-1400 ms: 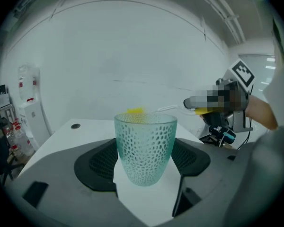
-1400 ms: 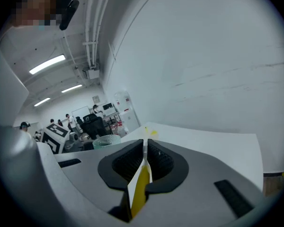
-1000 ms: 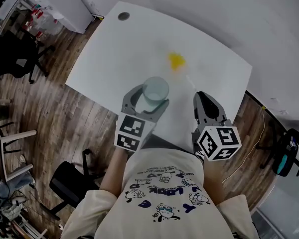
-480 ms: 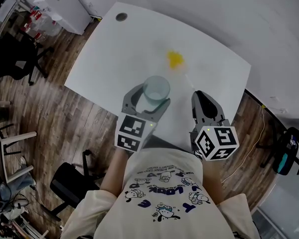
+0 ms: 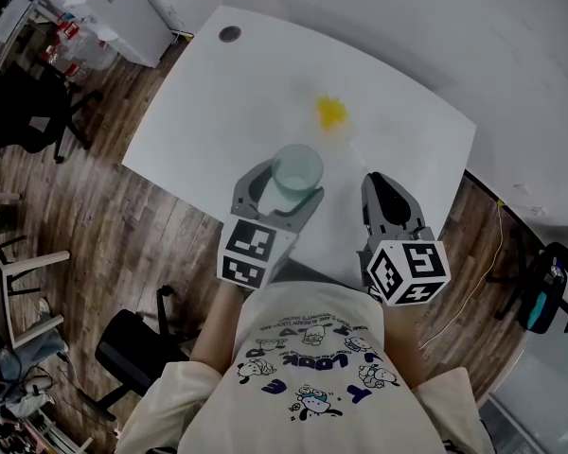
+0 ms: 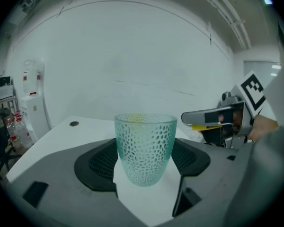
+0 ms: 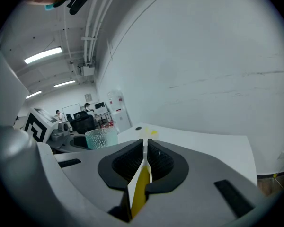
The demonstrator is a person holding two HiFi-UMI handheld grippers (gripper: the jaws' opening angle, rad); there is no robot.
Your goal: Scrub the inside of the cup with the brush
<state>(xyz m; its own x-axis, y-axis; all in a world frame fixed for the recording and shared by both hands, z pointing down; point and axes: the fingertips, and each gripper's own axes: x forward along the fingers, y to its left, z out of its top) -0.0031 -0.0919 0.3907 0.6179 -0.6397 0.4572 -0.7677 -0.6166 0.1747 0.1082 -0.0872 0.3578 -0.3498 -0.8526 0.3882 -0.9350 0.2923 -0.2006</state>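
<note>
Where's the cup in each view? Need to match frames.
Head view: cup at centre, between the left hand-held gripper's jaws.
Left gripper view: centre, lower half, between the jaws.
Right gripper view: small, left of centre.
Shared landmark: dark round table hole.

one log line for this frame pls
left claw: closed on cup, upright on table | right claw: closed on brush handle | brush outside cup | scrub: not started
</note>
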